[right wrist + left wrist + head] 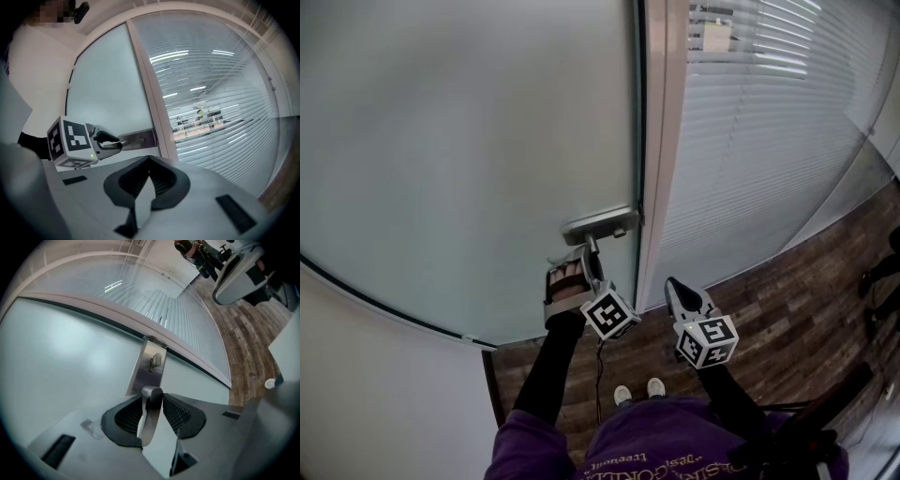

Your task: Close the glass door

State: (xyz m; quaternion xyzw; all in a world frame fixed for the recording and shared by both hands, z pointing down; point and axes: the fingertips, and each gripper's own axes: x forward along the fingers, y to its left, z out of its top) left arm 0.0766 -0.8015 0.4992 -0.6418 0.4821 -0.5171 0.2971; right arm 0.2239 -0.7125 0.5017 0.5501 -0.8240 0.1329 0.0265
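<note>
Left gripper (151, 398): clamped on the door handle (147, 420), the lever between its jaws.
Glass door (469, 141): straight ahead of it, edge seemingly against the frame (661, 141).
Right gripper (149, 160): jaws together, empty, just beside the left.

Frosted matt glass door (469, 141), brushed metal handle (149, 416), wood-plank floor (806, 291).

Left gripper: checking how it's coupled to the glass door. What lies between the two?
The door handle's lever: the left gripper view shows the left gripper shut on it, short of the glass door.
</note>
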